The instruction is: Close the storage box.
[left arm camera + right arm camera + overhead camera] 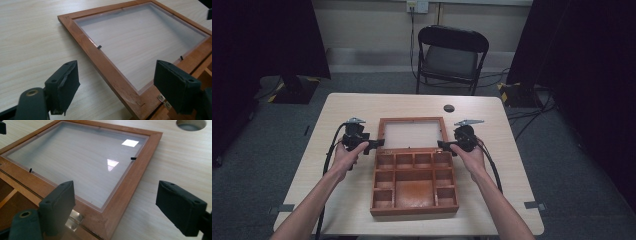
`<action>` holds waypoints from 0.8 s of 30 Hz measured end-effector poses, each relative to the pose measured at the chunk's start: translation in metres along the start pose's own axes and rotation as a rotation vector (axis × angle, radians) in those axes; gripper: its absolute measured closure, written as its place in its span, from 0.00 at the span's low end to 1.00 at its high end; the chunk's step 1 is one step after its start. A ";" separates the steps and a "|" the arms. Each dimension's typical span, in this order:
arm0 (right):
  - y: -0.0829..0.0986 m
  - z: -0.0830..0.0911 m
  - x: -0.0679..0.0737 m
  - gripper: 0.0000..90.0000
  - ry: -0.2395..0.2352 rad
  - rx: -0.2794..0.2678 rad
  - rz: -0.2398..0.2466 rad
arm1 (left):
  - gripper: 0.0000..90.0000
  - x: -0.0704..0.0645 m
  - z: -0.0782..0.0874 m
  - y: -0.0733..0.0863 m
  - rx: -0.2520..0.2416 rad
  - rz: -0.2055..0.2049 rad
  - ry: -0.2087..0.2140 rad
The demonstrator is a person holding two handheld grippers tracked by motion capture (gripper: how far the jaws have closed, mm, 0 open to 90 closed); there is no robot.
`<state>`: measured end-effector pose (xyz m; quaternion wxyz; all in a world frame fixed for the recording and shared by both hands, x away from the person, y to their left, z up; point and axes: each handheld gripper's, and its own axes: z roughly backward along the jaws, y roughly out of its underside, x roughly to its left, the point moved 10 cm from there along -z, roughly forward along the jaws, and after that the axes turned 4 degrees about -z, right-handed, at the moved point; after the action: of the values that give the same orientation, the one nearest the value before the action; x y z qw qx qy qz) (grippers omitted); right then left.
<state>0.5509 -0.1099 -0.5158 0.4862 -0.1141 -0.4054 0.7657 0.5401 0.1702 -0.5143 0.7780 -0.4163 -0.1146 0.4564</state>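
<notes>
High view: wooden box (414, 189) lying open at mid worktop (337, 115), compartment tray toward the person, glazed lid (413, 134) folded flat behind it toward the far edge. Left gripper (373, 144) parked at the lid's left rail beside the hinge line, right gripper (444, 145) mirrored at the right rail, each held in a hand. Left gripper view: fingers (65, 86) spread wide, straddling the lid's side rail (107, 72) without touching it, hinge (163, 100) low at right. Right gripper view: fingers (182, 207) likewise wide apart and empty, corner of the frame (120, 202) between them, hinge plate (74, 219) just by the near finger, clear pane (80, 162) catching ceiling glare, round cable hole (191, 124) beyond. Step in hand, judging by the posture: lining up on both side rails, probably to swing the lid up and over to shut the box. Next move calls for lowering until each rail sits between the pads, closing on wood rather than pane, then lifting both sides evenly about the hinges; uneven lift likely to twist the frame or drag the tray along the worktop.
</notes>
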 end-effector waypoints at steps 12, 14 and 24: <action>0.011 -0.015 -0.005 0.15 -0.044 0.044 -0.096 | 0.19 -0.011 -0.014 0.012 0.054 -0.038 0.009; 0.012 -0.016 -0.004 0.15 -0.056 0.053 -0.122 | 0.18 -0.012 -0.017 0.012 0.057 -0.021 0.013; 0.015 -0.028 0.001 0.11 -0.162 0.056 -0.218 | 0.01 -0.005 -0.026 0.015 0.066 0.061 0.035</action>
<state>0.5570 -0.0978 -0.5445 0.5352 0.0065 -0.4320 0.7259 0.5424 0.1554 -0.5412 0.7790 -0.4016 -0.0728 0.4760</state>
